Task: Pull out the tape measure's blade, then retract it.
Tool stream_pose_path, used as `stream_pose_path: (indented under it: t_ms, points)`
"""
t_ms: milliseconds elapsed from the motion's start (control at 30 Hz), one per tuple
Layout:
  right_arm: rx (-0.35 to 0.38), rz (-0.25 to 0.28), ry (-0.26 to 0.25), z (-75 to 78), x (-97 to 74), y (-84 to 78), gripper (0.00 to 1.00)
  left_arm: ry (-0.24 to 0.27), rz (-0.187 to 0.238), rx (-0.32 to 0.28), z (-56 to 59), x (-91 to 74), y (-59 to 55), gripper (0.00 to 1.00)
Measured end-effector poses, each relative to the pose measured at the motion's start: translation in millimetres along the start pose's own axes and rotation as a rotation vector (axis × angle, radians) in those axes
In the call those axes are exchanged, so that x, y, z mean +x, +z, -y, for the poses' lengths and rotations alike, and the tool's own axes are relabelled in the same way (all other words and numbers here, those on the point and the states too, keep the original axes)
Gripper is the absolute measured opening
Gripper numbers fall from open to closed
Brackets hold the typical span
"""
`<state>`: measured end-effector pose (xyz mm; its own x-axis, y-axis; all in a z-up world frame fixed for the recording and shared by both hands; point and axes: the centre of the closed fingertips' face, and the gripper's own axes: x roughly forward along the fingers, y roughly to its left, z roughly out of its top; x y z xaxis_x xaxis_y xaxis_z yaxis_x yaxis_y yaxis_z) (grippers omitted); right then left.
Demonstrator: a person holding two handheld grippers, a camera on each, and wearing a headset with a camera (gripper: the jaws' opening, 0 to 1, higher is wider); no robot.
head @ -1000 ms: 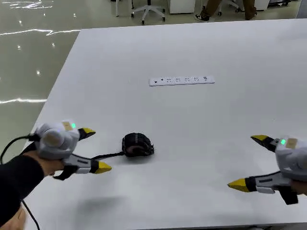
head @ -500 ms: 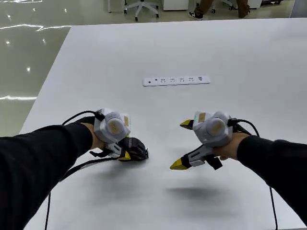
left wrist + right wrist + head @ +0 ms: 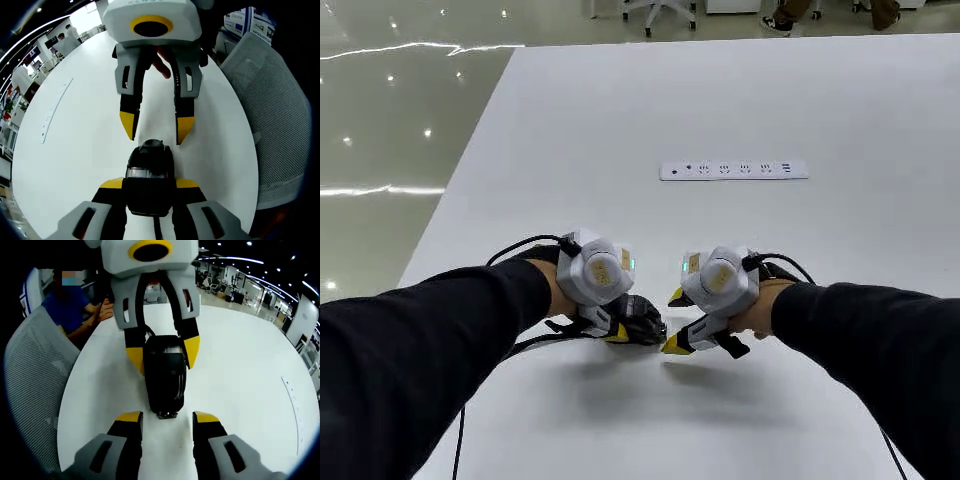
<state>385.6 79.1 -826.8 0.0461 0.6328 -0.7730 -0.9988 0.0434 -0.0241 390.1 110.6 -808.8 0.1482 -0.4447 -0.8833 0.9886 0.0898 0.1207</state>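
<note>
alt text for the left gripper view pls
The left claw grips a black tape measure on a white table. The right claw faces it, jaws open, close to the tape measure's far end.

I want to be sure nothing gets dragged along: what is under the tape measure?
The tape measure lies on the bare white table, clamped at its sides by the left gripper. Nothing pokes out around it; the patch beneath its case is covered.

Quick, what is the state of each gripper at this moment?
Left gripper: shut on the tape measure.
Right gripper: open, with its jaws on either side of the tape measure's front end, not gripping yet.
</note>
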Motion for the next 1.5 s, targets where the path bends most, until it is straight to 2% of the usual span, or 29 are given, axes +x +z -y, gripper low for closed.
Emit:
stream_pose_path:
  t_ms: [67, 267, 333, 433, 500, 600, 700, 1000, 1200, 1333, 1367, 1400, 1433, 1467, 1500]
  points:
    - [-0.019, -0.013, 0.003, 1.2, 2.4, -0.9, 0.24, -0.003, 0.004, -0.001, -0.2, 0.1, 0.0, 0.31]
    - [-0.081, -0.056, 0.038, -3.3, 9.4, -6.7, 0.16, -0.009, 0.016, -0.013, -0.9, 0.7, 1.1, 0.31]
    - [-0.09, -0.072, 0.018, -0.9, 11.8, -10.2, 0.12, -0.008, 0.02, -0.014, -1.4, 1.1, 1.5, 0.31]
    - [-0.05, -0.063, 0.029, -0.9, 11.4, -10.6, 0.1, -0.009, 0.019, -0.018, -0.8, 0.8, 1.4, 0.31]
    - [-0.052, -0.065, 0.029, -0.9, 11.6, -9.4, 0.08, -0.007, 0.015, -0.015, -0.1, 0.8, 1.5, 0.31]
    - [-0.072, -0.069, 0.028, -2.4, 11.3, -9.6, 0.07, -0.006, 0.007, -0.014, -0.4, 0.7, 0.8, 0.31]
    - [-0.033, -0.061, 0.025, 0.2, 9.9, -11.6, 0.07, -0.007, 0.018, -0.026, -1.3, 1.1, 1.5, 0.31]
    - [-0.04, -0.056, 0.026, 0.3, 6.5, -14.5, 0.08, -0.011, 0.023, -0.039, -2.0, 2.2, 2.0, 0.31]
    - [-0.031, -0.062, 0.033, 1.5, -1.8, -23.5, 0.08, -0.012, 0.031, -0.048, -2.1, 2.4, 2.4, 0.31]
    - [0.003, -0.057, 0.017, 4.4, -4.3, -25.9, 0.09, -0.012, 0.029, -0.049, -2.8, 2.7, 2.6, 0.31]
    - [-0.046, -0.201, 0.081, -7.5, -12.2, -48.4, 0.0, -0.002, 0.027, -0.064, -4.3, 2.7, 2.1, 0.31]
    - [-0.081, -0.125, 0.019, -3.3, -12.6, -39.5, 0.0, -0.013, 0.029, -0.053, -2.9, 2.8, 2.3, 0.31]
    - [-0.016, -0.112, 0.028, -1.1, -12.2, -40.3, 0.0, -0.014, 0.025, -0.047, -3.1, 2.5, 1.7, 0.31]
    - [-0.038, -0.1, 0.015, 5.4, -10.1, -40.4, 0.0, -0.013, 0.022, -0.039, -3.6, 2.7, 1.9, 0.31]
    - [-0.102, -0.073, -0.019, 13.2, -8.9, -34.8, 0.0, -0.014, 0.018, -0.043, -3.2, 3.0, 2.2, 0.31]
